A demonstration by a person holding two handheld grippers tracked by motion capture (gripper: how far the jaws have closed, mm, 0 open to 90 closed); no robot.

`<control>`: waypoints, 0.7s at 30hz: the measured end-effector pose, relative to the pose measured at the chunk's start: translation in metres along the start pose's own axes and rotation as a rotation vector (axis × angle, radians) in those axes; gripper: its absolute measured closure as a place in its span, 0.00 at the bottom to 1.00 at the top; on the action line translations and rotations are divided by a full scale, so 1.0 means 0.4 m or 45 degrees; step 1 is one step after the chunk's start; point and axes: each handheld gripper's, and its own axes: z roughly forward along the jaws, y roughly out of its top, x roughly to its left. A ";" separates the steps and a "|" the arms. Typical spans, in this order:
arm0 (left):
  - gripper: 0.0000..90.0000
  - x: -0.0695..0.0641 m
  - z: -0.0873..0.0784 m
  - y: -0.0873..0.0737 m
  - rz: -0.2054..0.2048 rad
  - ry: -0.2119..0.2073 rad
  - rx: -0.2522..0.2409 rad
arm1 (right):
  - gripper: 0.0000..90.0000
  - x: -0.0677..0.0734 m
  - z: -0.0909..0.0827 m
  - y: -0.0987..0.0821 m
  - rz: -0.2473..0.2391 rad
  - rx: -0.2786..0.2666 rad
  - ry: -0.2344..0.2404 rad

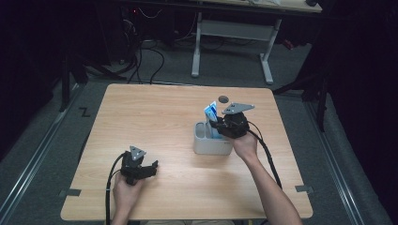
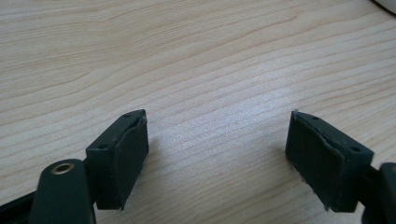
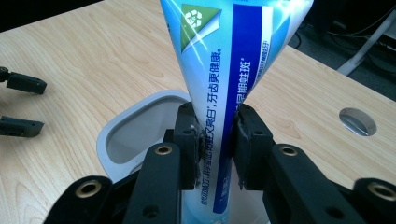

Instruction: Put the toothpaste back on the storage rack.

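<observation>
A soft blue-and-white toothpaste tube (image 3: pixel 219 79) with a green corner patch and printed Chinese lettering stands upright, flat crimped end uppermost, its lower part down inside a compartment of the pale grey plastic holder (image 1: pixel 212 144).

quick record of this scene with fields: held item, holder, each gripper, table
held item: toothpaste tube, blue and white, upright, lower end in the holder
holder: grey holder, on the table, right of centre
right gripper: shut on the tube
left gripper: open, holding nothing, low over bare wood
table: light wood
</observation>
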 end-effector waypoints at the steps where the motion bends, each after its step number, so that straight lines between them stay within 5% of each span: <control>1: 0.24 0.000 0.000 0.000 -0.002 0.000 -0.002 | 0.81 0.001 0.002 -0.003 0.000 0.002 0.000; 17: 0.24 0.000 0.000 0.000 -0.003 0.001 -0.002 | 0.76 0.020 0.014 -0.014 -0.012 0.017 0.009; 21: 0.24 0.000 0.000 0.000 -0.003 0.001 -0.002 | 0.67 0.020 0.008 -0.012 0.022 0.007 0.030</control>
